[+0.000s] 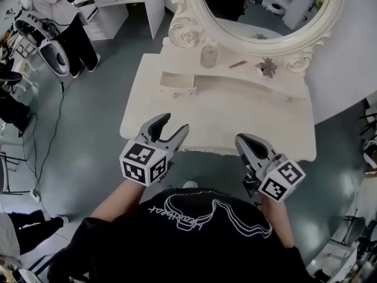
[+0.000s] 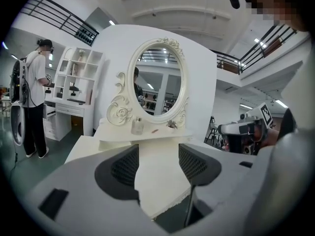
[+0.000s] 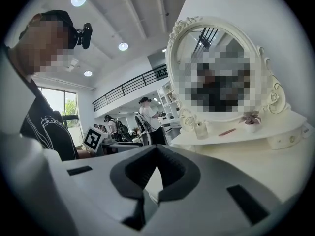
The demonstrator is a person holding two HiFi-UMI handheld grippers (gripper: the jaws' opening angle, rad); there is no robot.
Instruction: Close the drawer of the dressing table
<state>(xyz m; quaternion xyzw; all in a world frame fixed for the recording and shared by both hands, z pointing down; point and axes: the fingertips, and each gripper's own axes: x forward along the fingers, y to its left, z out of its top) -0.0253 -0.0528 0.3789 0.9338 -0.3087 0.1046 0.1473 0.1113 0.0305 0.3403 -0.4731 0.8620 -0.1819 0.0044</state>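
A large open hall, laid out like a studio or showroom: a white dressing table (image 1: 235, 119) with an oval mirror (image 1: 265, 5), white shelves (image 2: 74, 77), an upper railing (image 2: 54, 14), cables (image 1: 61, 102) across the grey floor (image 1: 100, 158), another person (image 2: 33, 82) standing nearby.

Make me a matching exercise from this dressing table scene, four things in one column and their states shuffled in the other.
Things:
1. left tongs
2. right tongs
3. drawer
4. bottle

States:
a. closed together
b. pulled out
c. clear, standing upright
d. wide apart

Pairs: 1-d, 2-a, 3-b, 4-c
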